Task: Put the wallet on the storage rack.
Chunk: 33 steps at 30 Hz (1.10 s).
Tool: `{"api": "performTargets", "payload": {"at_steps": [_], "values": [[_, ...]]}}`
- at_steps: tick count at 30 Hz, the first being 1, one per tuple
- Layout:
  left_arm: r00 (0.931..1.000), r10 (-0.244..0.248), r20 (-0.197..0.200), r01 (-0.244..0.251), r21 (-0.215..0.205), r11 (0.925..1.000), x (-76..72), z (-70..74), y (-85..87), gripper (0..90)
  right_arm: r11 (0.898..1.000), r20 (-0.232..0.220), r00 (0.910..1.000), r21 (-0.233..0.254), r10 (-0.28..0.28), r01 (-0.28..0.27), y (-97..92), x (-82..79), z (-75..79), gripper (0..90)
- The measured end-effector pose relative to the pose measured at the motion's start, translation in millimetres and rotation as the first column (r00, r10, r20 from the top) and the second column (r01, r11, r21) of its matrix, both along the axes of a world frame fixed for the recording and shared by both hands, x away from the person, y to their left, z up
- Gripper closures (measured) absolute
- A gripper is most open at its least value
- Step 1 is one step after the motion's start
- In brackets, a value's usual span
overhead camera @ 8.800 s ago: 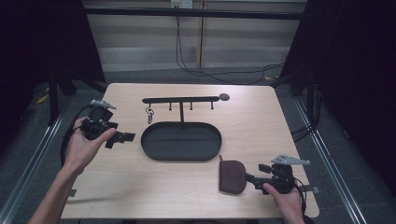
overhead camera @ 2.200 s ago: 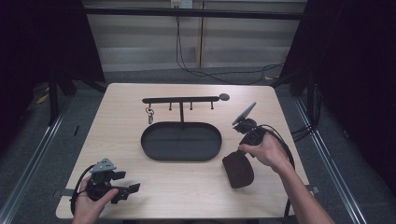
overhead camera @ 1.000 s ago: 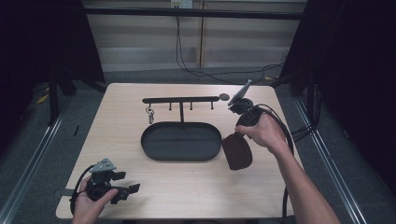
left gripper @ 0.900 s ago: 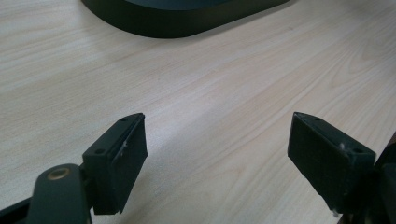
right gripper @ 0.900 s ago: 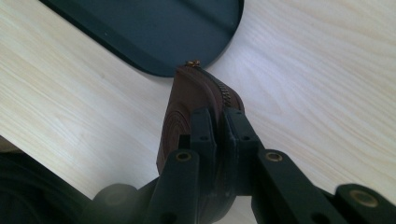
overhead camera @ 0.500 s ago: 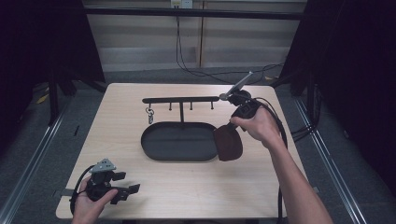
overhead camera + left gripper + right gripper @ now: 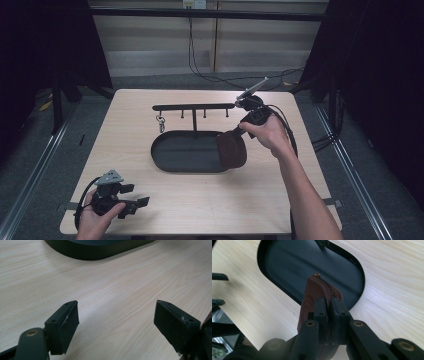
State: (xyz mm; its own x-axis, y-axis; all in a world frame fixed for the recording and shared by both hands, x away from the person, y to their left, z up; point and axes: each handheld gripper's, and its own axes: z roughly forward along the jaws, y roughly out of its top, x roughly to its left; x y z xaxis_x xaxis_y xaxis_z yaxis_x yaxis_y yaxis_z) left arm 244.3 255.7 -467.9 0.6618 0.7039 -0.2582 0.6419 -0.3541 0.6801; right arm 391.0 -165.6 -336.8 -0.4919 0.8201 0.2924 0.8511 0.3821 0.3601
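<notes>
Brown pouch [image 7: 231, 150] over black tray [image 7: 170, 155]

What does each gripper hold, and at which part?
The right gripper holds the brown pouch by its zipper edge, above the tray. The left gripper is open and holds nothing.

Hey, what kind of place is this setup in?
Probably a recording rig in a lab or workshop: a bare wooden table between dark curtains, cables trailing on the floor behind it.

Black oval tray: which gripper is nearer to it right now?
Right. The right gripper holds the brown pouch over the tray's right end; the left gripper rests near the table's front-left corner.
</notes>
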Motion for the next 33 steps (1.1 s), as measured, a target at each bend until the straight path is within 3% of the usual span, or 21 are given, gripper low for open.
{"api": "performTargets", "payload": {"at_steps": [8,16,33], "values": [[0.9998,0.021,0.003,-0.021,-0.003,0.9998,0.3,0.7,2.3,20.0,0.997,0.019,0.9996,0.069,-0.022,0.021,-0.1,5.4,-1.3,83.7],[1.0,0.008,-0.001,-0.008,-0.012,0.9999,0.0,0.9,1.6,19.9,0.991,0.031,0.9971,0.118,-0.069,0.065,1.7,13.6,-16.4,84.1],[0.9998,0.012,0.018,-0.012,-0.033,0.9994,-0.5,2.7,3.4,19.6,0.964,0.02,0.9952,0.253,-0.096,0.088,3.1,22.7,-38.7,84.3]]}}
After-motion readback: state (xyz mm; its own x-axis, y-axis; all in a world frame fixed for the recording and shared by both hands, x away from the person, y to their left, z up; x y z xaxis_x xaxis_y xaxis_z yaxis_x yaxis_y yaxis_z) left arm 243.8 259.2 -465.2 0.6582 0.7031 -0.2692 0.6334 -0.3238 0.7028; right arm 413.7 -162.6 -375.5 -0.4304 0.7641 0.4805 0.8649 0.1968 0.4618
